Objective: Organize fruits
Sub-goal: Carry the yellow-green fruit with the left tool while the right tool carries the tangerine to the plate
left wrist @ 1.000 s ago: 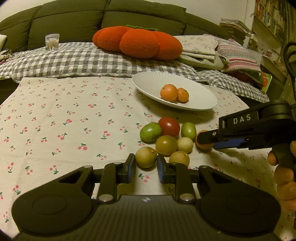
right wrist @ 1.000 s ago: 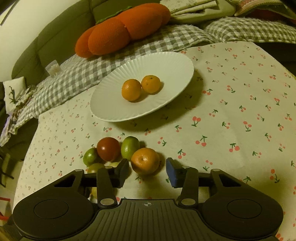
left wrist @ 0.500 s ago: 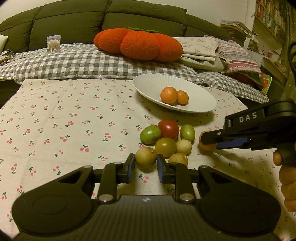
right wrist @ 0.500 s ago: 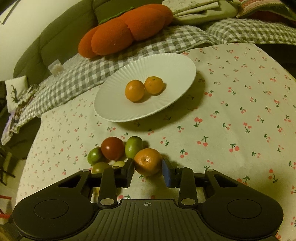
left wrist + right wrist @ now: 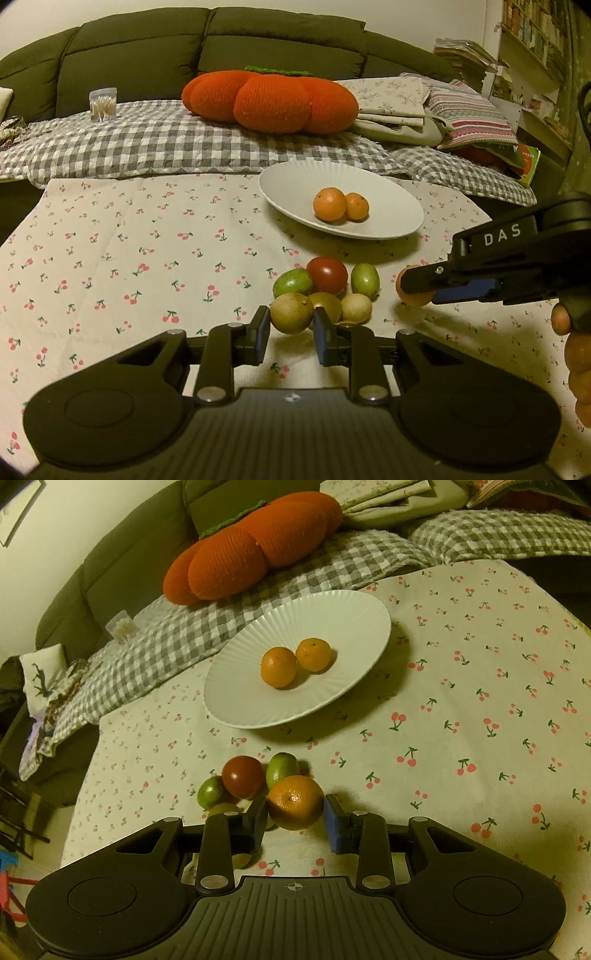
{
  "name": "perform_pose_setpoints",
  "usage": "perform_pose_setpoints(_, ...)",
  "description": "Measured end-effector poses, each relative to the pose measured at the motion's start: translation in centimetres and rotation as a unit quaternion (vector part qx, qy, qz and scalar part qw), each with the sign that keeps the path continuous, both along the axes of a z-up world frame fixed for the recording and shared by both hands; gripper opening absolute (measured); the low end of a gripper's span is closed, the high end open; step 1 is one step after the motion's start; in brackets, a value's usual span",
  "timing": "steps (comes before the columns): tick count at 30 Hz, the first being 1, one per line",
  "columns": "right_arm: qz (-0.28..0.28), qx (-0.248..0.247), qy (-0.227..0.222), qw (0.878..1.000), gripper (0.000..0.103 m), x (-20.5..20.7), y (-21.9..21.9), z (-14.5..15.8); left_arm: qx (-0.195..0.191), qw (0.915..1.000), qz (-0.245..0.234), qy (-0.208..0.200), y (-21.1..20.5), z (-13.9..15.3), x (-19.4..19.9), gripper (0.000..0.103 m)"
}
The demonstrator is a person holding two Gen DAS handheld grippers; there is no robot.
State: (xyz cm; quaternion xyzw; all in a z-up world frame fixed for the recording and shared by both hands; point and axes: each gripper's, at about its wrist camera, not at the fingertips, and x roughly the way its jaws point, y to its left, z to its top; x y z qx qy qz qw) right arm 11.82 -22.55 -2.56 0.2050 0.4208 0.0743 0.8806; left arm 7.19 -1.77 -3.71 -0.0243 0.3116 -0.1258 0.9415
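Orange and round, the mandarin (image 5: 295, 802) sits low in the frame clamped between the closed-in right gripper (image 5: 295, 818), likely bound for the white ribbed plate (image 5: 354, 602), while the left gripper (image 5: 291, 334) pinches a yellow-brown fruit (image 5: 291, 313).

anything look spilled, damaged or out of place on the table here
Nothing looks spilled or damaged. The white ribbed plate sits level with two small oranges inside. The remaining fruits are clustered on the cherry-print tablecloth, and each gripper simply brackets one: a third orange and a yellowish-brown round fruit.
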Motion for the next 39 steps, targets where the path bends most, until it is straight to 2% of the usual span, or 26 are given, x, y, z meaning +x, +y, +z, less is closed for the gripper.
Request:
perform_pose_setpoints(6,0.008,0.008,-0.005,1.0,0.031,-0.1,-0.1,0.9,0.013,0.9999,-0.005,-0.008,-0.1,1.2,0.2,0.023)
perform_pose_setpoints(15,0.021,0.004,-0.022,1.0,0.031,0.6,-0.8,2.8,0.008,0.9998,-0.011,-0.014,0.1,3.6,2.5,0.023)
perform_pose_setpoints(23,0.026,-0.01,-0.057,0.998,0.031,3.1,-2.1,4.6,0.02,0.9981,-0.051,-0.026,-2.5,5.5,5.9,0.023)
perform_pose_setpoints(30,0.01,-0.026,-0.059,0.998,0.031,6.1,-3.8,4.0,0.048,0.9943,-0.093,-0.02,-6.2,4.4,9.1,0.023)
perform_pose_setpoints(39,0.038,-0.05,-0.059,0.996,0.031,8.5,-2.7,2.4,0.038,0.9944,-0.098,0.001,-7.7,2.0,12.1,0.023)
